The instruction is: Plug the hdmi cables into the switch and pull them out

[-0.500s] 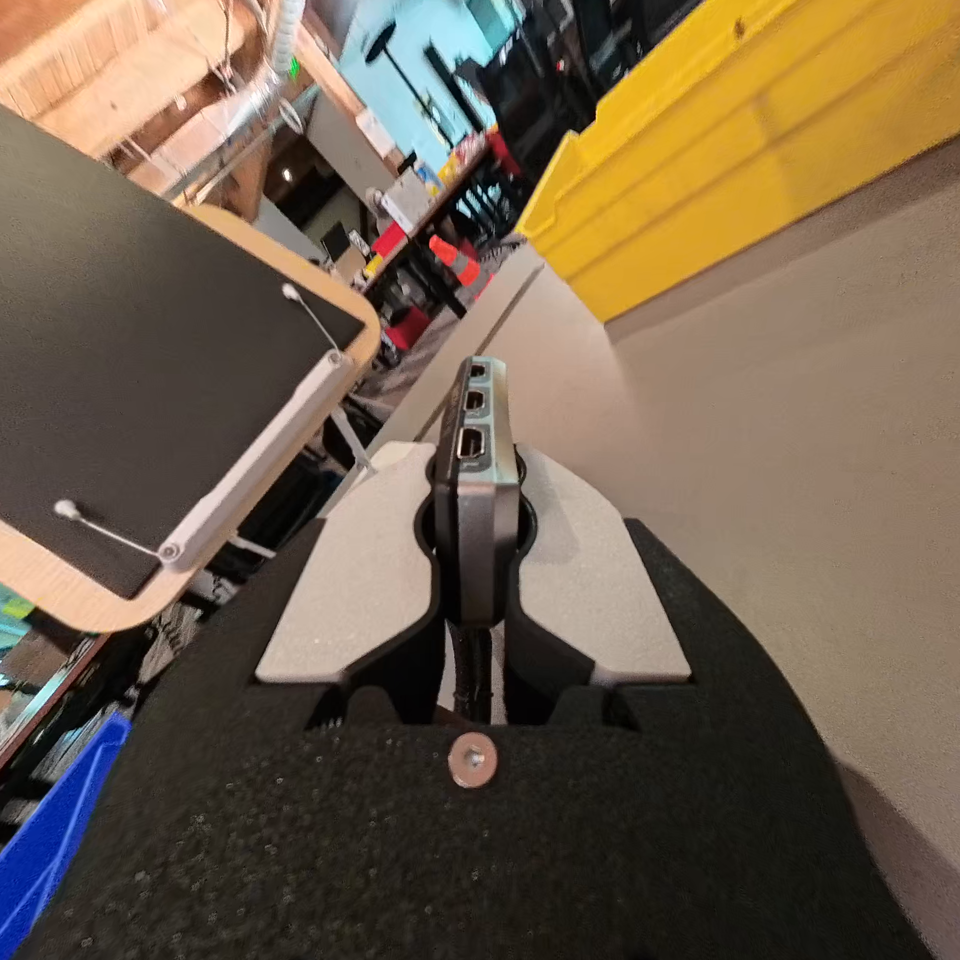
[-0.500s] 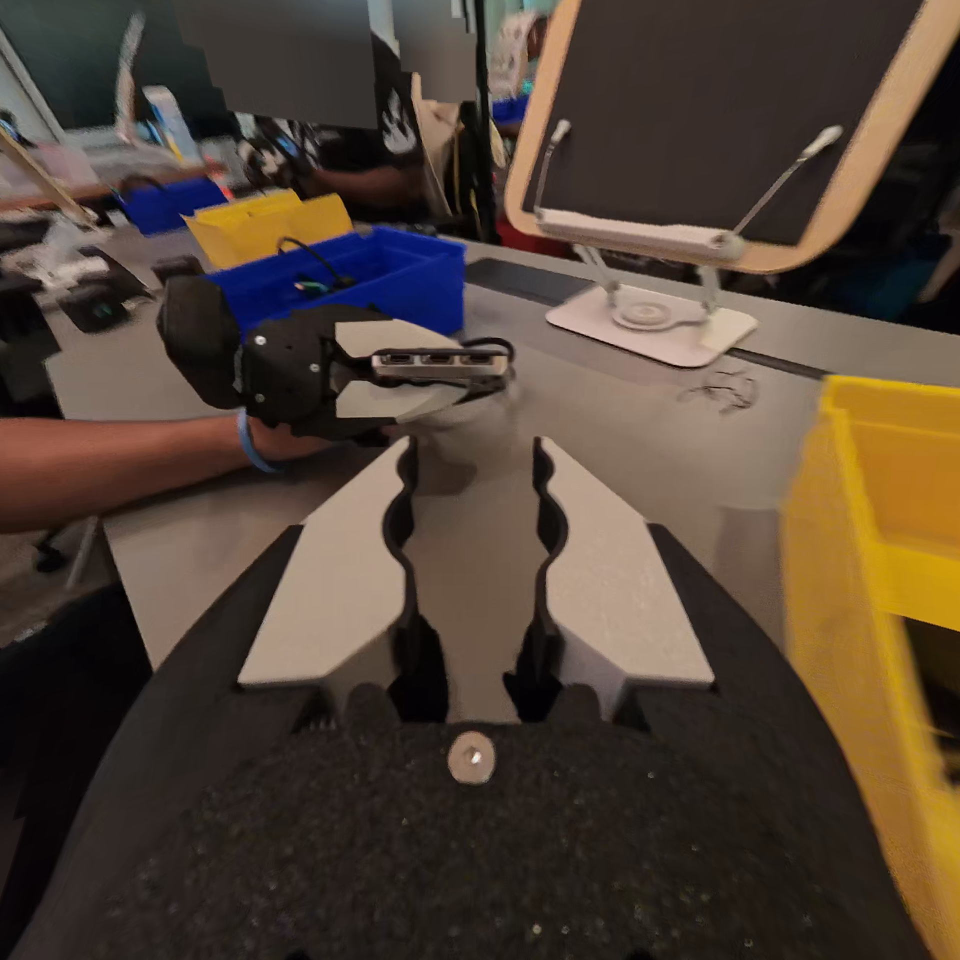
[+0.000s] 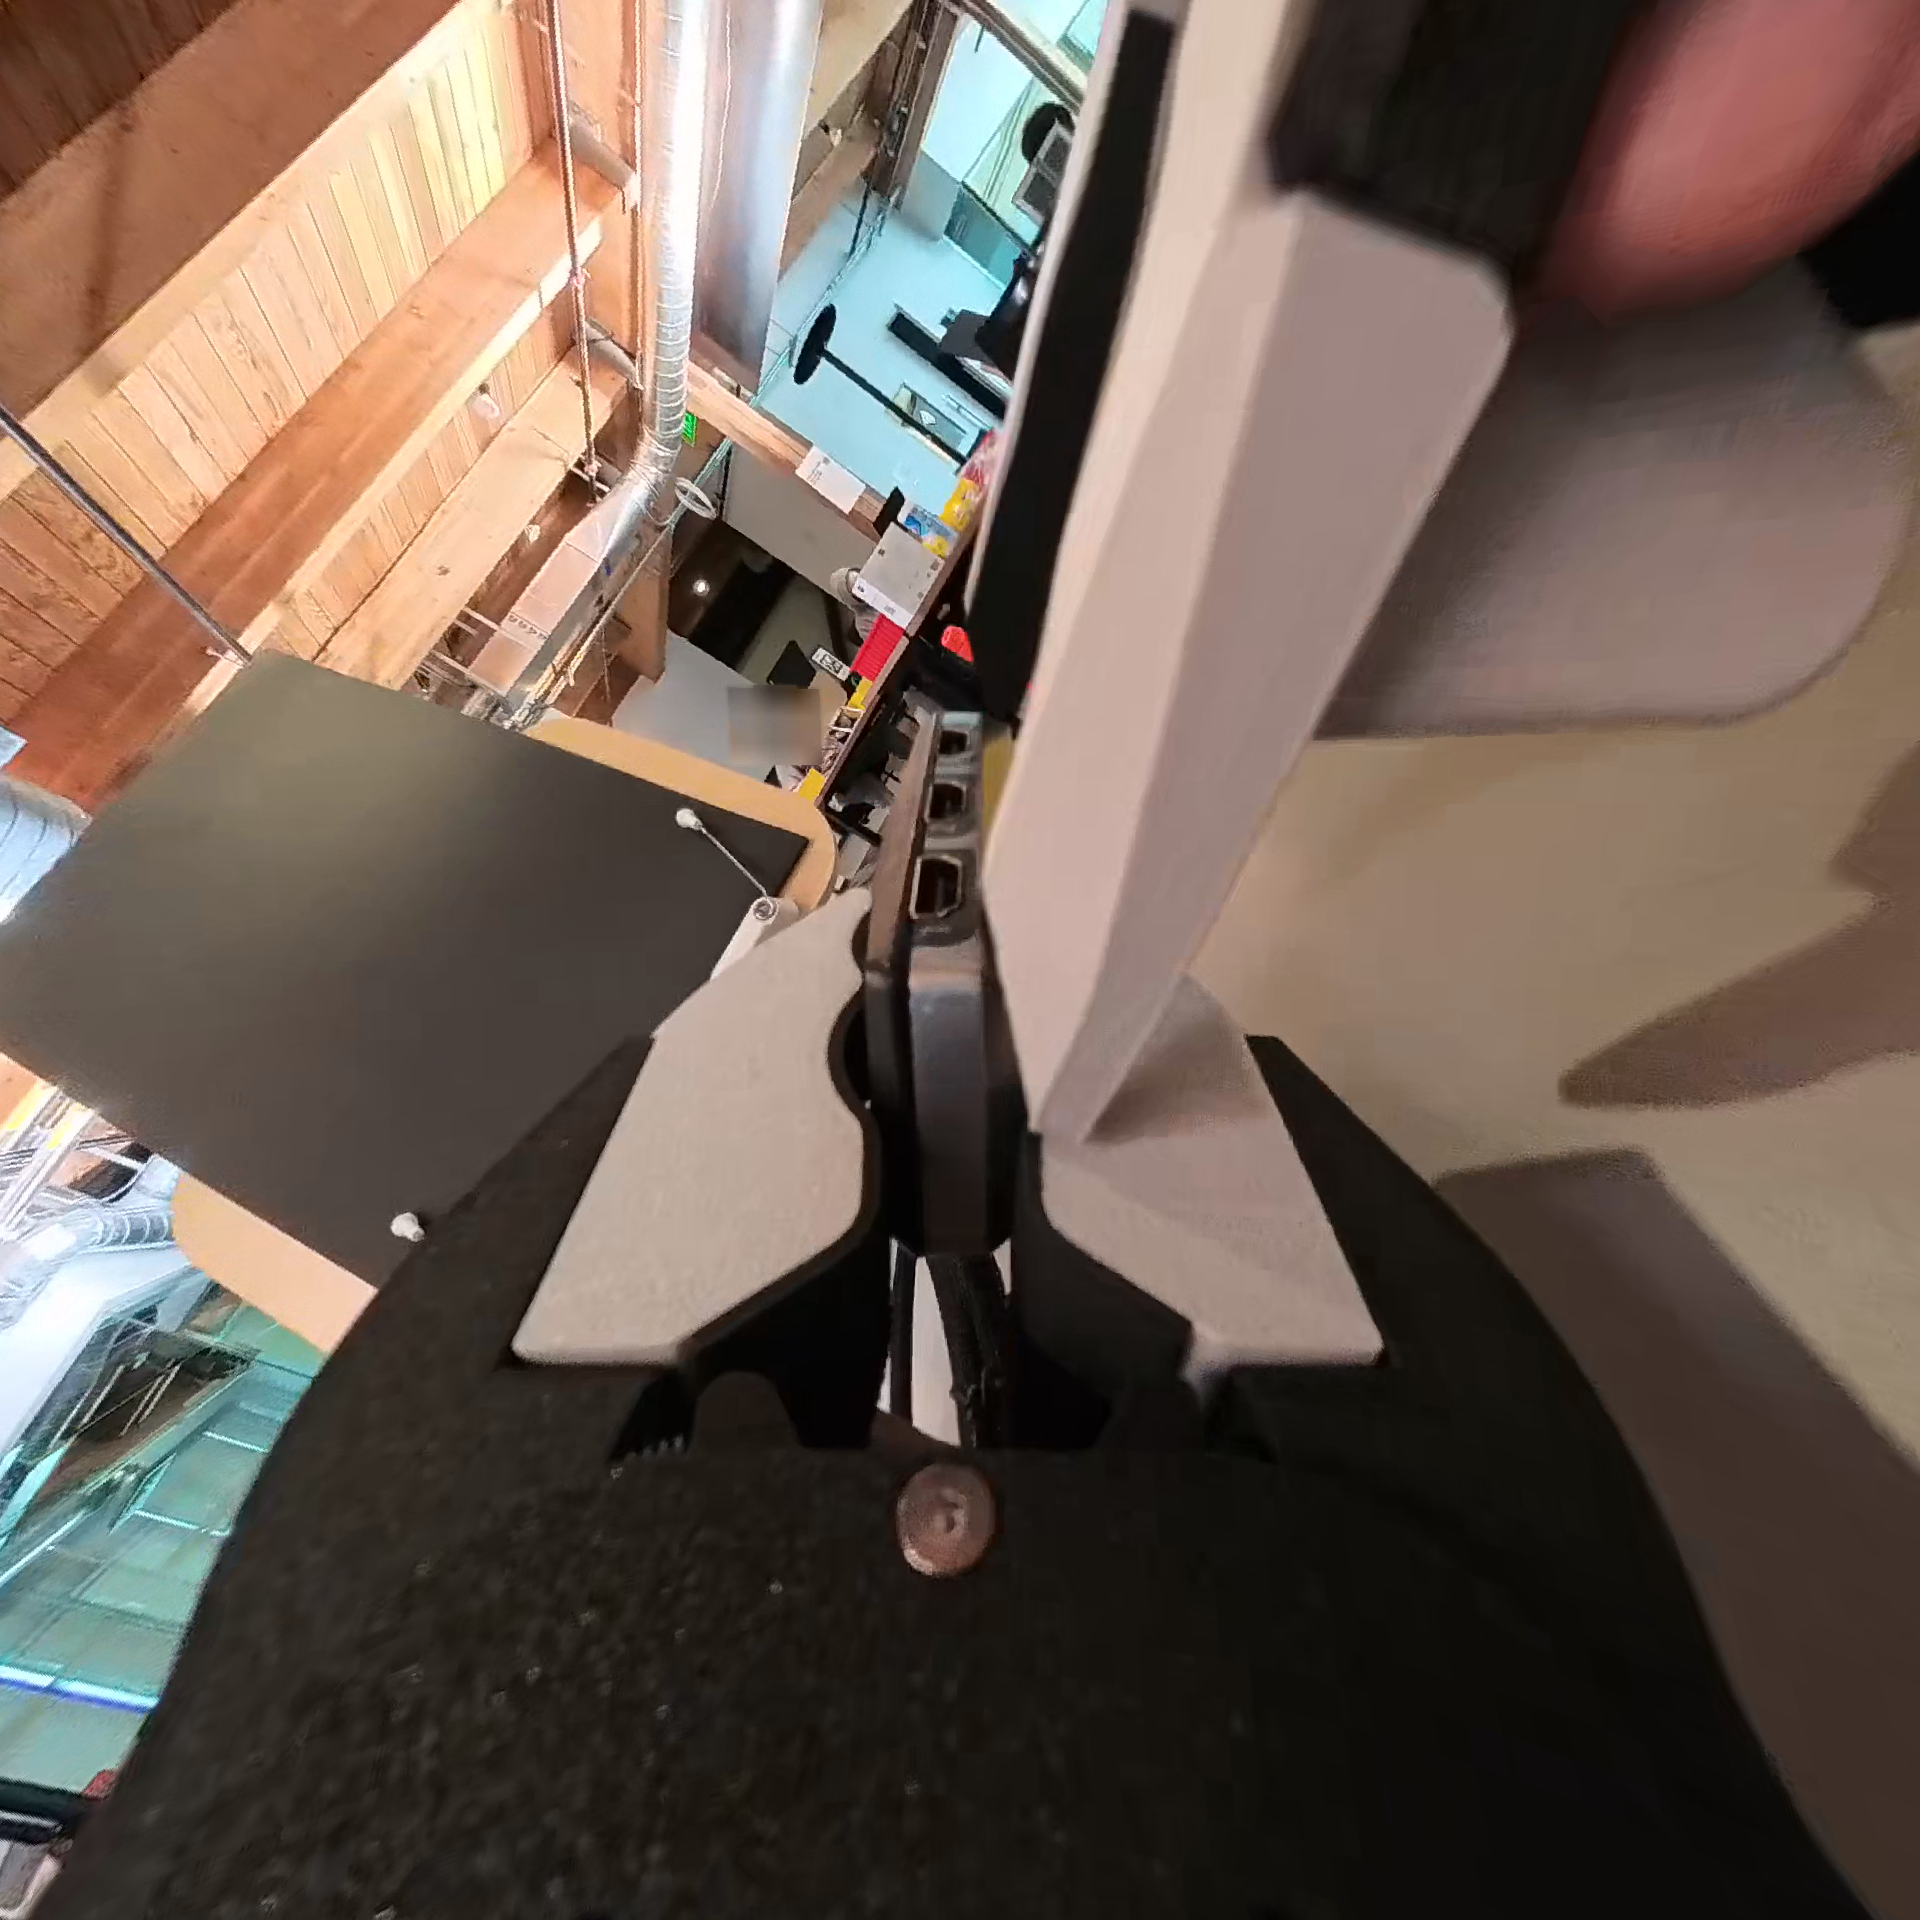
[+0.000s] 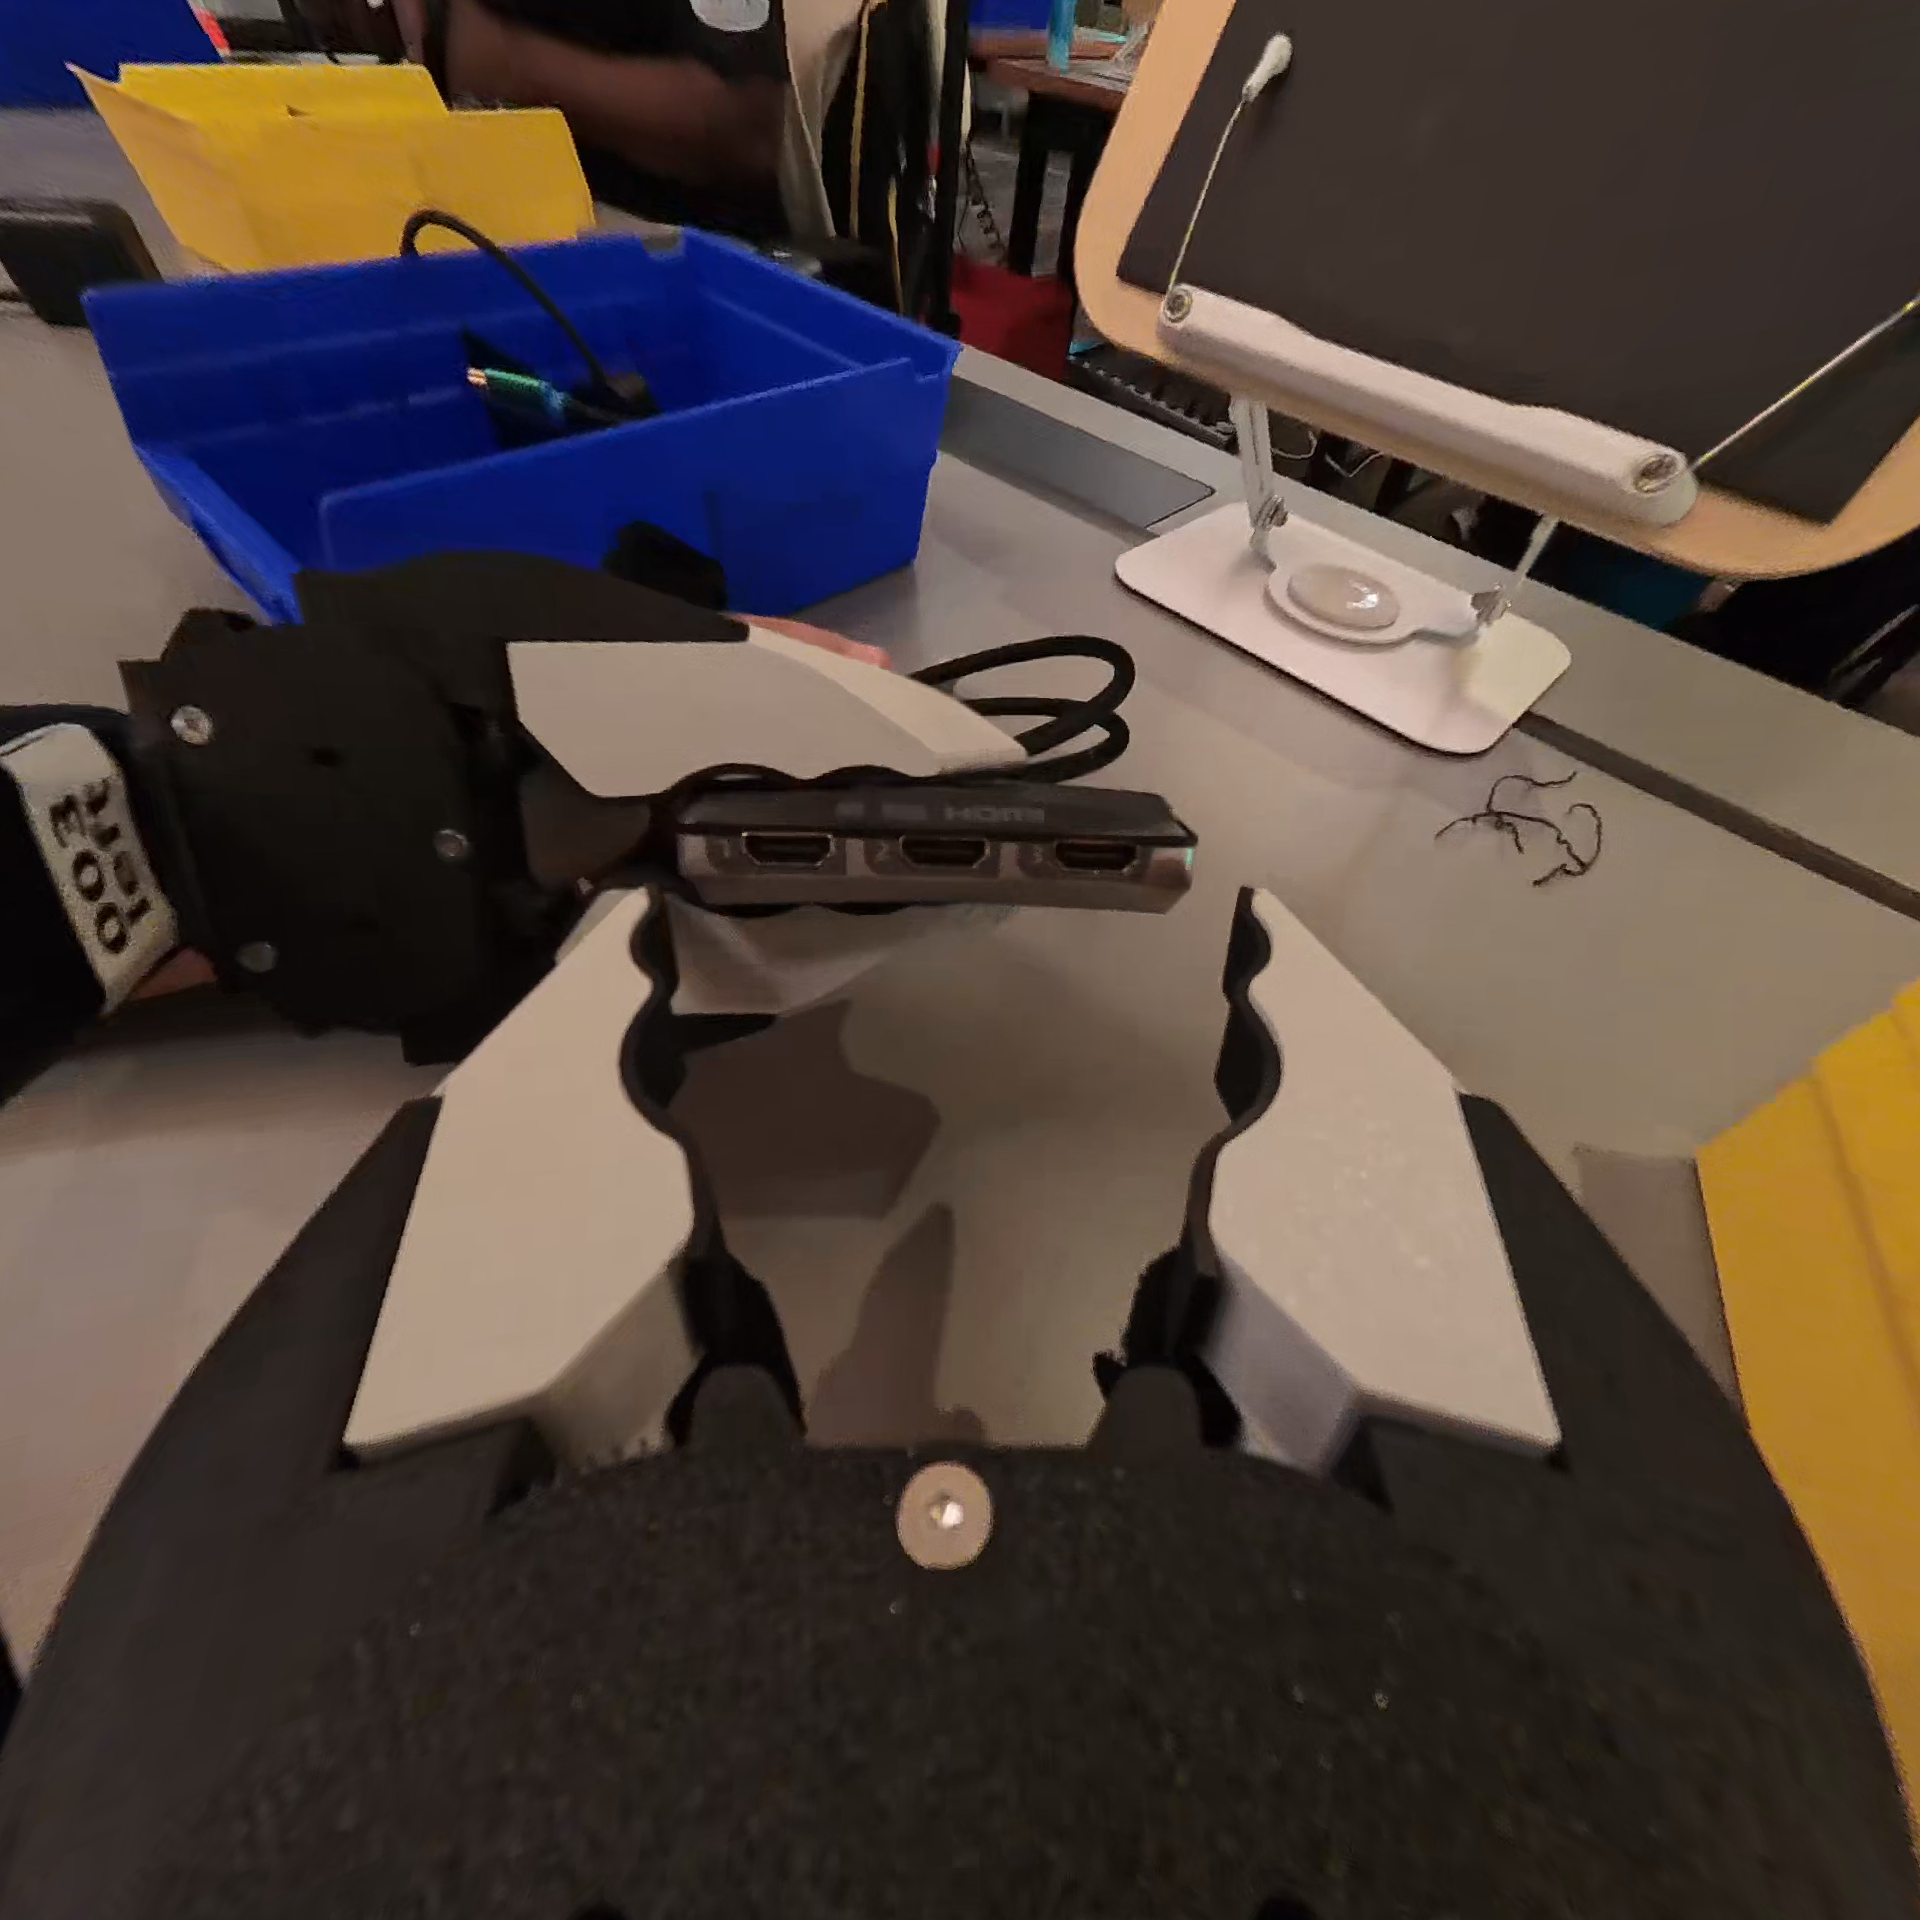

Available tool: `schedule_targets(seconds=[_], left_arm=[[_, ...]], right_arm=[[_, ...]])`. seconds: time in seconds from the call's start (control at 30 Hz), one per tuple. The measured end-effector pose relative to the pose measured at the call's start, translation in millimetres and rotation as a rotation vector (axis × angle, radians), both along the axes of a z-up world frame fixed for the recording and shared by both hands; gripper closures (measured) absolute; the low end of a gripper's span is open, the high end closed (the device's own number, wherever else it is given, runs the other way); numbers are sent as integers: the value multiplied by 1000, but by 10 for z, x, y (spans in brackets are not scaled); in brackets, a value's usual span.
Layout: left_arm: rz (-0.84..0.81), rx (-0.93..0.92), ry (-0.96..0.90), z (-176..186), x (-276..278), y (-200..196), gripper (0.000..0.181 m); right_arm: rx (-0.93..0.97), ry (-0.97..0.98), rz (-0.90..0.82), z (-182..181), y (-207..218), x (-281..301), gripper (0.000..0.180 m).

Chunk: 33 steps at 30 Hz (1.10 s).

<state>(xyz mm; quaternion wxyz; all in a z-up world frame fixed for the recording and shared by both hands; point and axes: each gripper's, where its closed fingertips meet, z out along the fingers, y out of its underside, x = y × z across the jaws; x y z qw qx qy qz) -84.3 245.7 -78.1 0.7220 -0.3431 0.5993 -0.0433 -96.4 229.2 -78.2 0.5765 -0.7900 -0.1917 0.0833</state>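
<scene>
Right wrist view: left tool [image 4: 821,862] level, clamping switch [image 4: 935,847].

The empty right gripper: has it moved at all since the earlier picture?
Yes. The right gripper has closed in on the HDMI switch, and the yellow bin has slid toward the edge.

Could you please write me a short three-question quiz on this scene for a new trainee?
1. True or false: the right gripper is carrying an HDMI cable.
2. How many empty ports face the camera on the switch?
3. Which holds the switch: A) left gripper, B) right gripper, C) neither, it lies in the blue bin?

Key:
1. False; its fingers are apart with nothing between them.
2. Three, with no plug in any.
3. A; it is clamped on the switch's cable end, above the table.
</scene>
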Motion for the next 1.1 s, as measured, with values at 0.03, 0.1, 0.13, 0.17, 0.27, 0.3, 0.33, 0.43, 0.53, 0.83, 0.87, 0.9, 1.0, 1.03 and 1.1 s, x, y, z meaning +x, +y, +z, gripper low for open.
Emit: schedule_targets(seconds=[0.03,0.1,0.13,0.17,0.27,0.3,0.33,0.43,0.53,0.83,0.87,0.9,1.0,1.03,1.1], left_arm=[[10,2,-3,10,-8,11,159],[14,4,-4,24,-21,24,159],[11,13,-3,28,-23,18,159],[7,20,0,27,-23,11,159],[1,41,12,7,-9,-13,158],[6,55,16,2,-6,-17,158],[6,64,21,-5,0,-25,157],[5,84,32,-24,16,-55,158],[20,100,34,-28,17,-65,157],[4,61,1,-30,39,-42,149],[-3,43,-7,-30,34,-34,146],[-8,16,-13,-29,27,-17,144],[-17,-56,-52,23,-8,39,139],[-14,-73,-66,44,-22,62,139],[0,-97,-73,47,-32,104,139]], right_arm=[[-3,20,8,1,10,-21,76],[-31,64,12,-16,25,-31,77],[-36,78,20,-17,26,-39,77],[-37,83,33,-17,24,-52,77],[-22,96,69,7,0,-81,79],[-31,121,74,13,-8,-83,79],[-40,143,75,12,-8,-71,80],[-54,162,76,-25,16,-62,79],[-24,122,73,-58,46,-90,76],[-50,58,37,37,135,79,77],[-52,59,29,81,149,142,76],[-51,65,21,149,162,215,76],[-22,25,-22,471,184,516,77],[-12,-6,-39,600,188,630,77],[11,-84,-67,880,198,850,77]])
